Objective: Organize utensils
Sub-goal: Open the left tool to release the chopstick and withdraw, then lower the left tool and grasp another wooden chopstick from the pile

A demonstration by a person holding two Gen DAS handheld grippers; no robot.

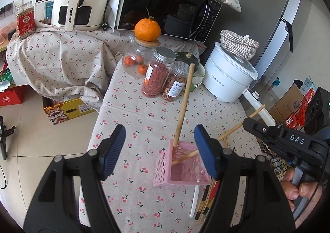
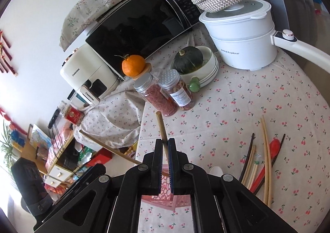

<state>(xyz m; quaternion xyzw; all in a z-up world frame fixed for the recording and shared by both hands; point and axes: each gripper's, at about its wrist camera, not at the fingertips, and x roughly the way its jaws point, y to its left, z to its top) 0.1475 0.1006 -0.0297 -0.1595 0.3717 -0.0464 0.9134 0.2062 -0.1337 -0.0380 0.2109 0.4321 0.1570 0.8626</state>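
Chopsticks are what I am sorting: one wooden chopstick (image 1: 184, 103) already stands tilted in the pink basket (image 1: 181, 168), which sits just ahead of my left hand-held gripper (image 1: 160, 150), whose jaws stand apart and hold nothing. My right hand-held gripper (image 2: 165, 152) is clamped on a second wooden chopstick (image 2: 162, 130), its lower end above the basket. More chopsticks and a red spoon (image 2: 266, 163) lie on the tabletop (image 2: 247, 109) to the right of this gripper. I think the risk is tipping: the basket looks light and nothing steadies it, so a slanted chopstick pressing on its wall could push it over. The stick could also slip out over the rim.
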